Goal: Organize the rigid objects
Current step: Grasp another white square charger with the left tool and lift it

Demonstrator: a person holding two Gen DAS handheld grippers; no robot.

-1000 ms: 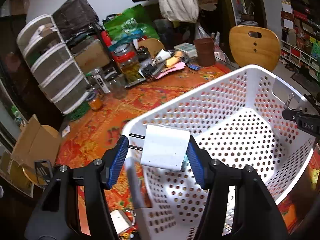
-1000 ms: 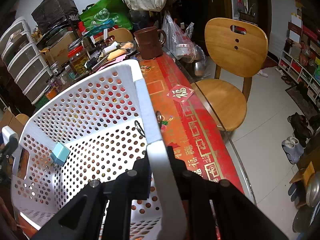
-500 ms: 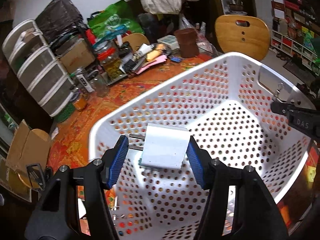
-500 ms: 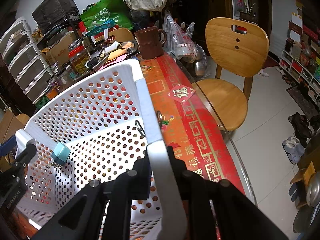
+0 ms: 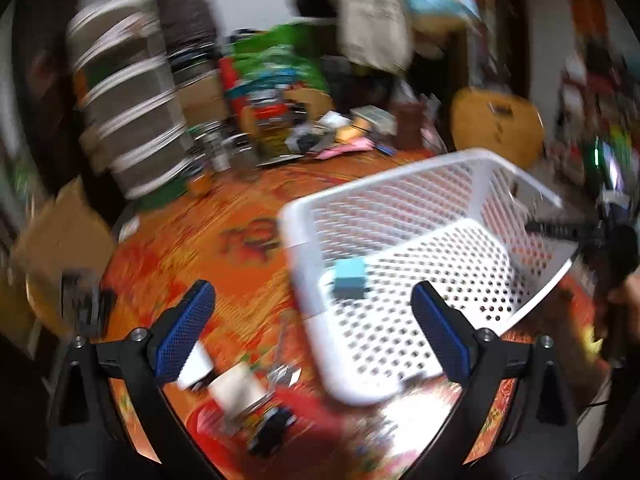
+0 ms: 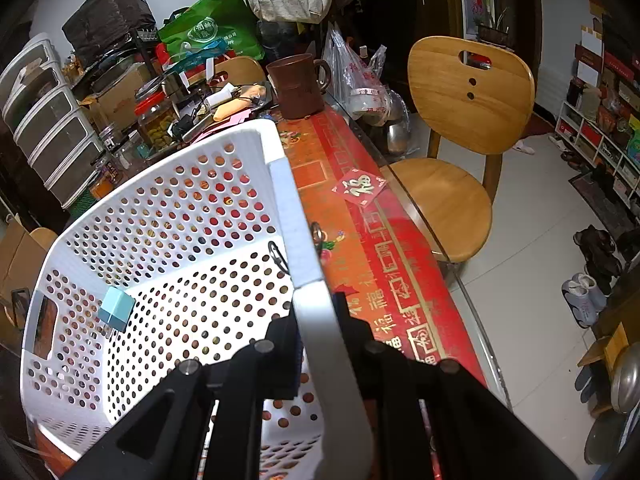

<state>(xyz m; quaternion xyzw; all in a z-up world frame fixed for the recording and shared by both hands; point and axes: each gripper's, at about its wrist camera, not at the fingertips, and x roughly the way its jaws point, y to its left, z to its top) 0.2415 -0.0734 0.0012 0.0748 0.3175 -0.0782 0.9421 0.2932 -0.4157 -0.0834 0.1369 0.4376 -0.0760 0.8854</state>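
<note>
A white perforated basket (image 5: 304,224) stands tilted on the red patterned table; it also shows in the right wrist view (image 6: 284,184). A small light-blue box (image 5: 350,278) lies inside it, also seen in the right wrist view (image 6: 116,308). My left gripper (image 5: 312,324) is open and empty, above the table in front of the basket's near corner. My right gripper (image 6: 320,320) is shut on the basket's right rim. The left wrist view is blurred by motion.
Small blurred items, white and red, lie on the table (image 5: 240,392) below the left gripper. Clutter, a jar (image 6: 156,120), a brown mug (image 6: 298,86) and plastic drawers (image 6: 48,128) fill the table's far end. A wooden chair (image 6: 460,128) stands on the right.
My left gripper opened and let go of the white-sided box, which now lies in the basket. The left gripper pulled back left, out of the basket. The right gripper kept its hold.
</note>
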